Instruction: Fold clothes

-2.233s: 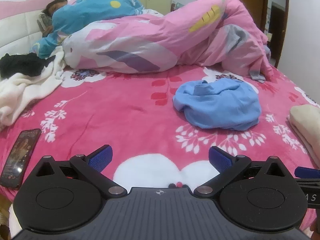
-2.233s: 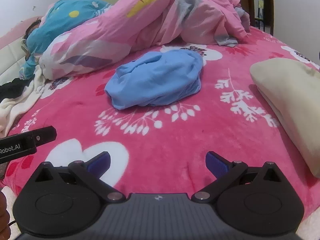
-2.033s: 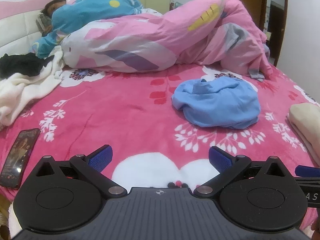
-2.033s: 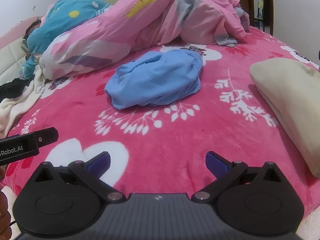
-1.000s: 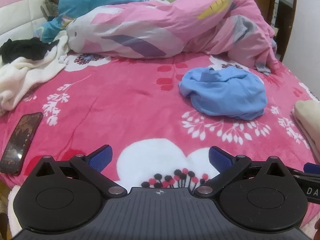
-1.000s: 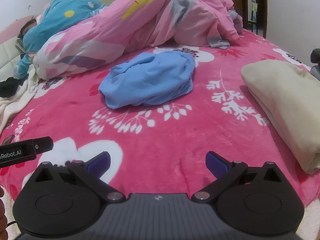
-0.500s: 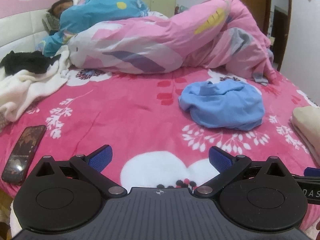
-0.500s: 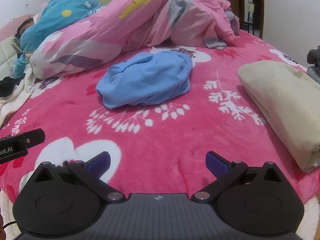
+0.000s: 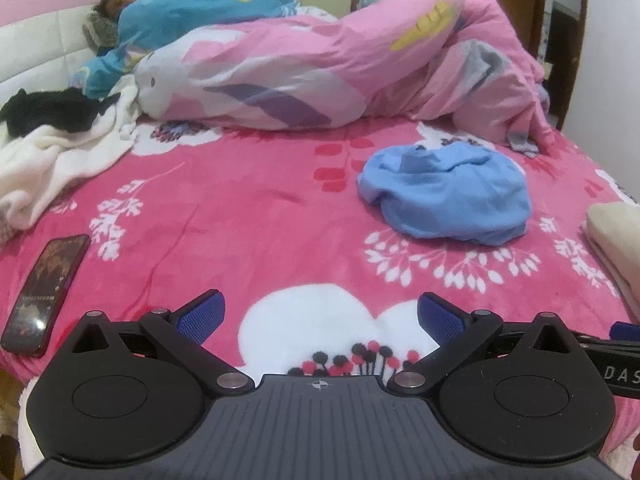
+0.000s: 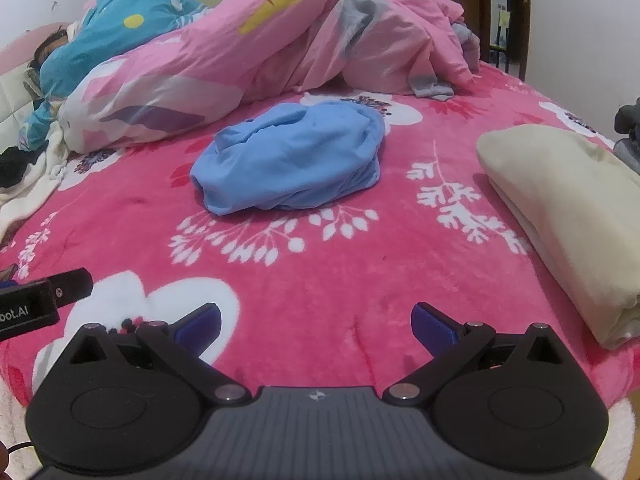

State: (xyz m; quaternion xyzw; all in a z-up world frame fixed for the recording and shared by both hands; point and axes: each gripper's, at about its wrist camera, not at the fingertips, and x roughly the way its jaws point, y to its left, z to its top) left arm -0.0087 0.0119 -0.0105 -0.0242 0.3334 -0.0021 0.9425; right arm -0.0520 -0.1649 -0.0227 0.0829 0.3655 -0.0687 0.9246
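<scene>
My left gripper hangs low over the near edge of a bed, its blue-padded fingers spread wide with nothing between them. My right gripper sits beside it, its jaws equally wide apart and empty. Under both lies a bright pink floral blanket. Ahead, in the middle of the blanket and well apart from both grippers, a light blue garment sits crumpled in a rounded heap. To its right, near the bed's edge, rests a folded cream cloth. A phone lies face up at the left edge. Beyond the blue garment, a bunched pink duvet runs across the bed, and a person under blue bedding lies at the far left.
</scene>
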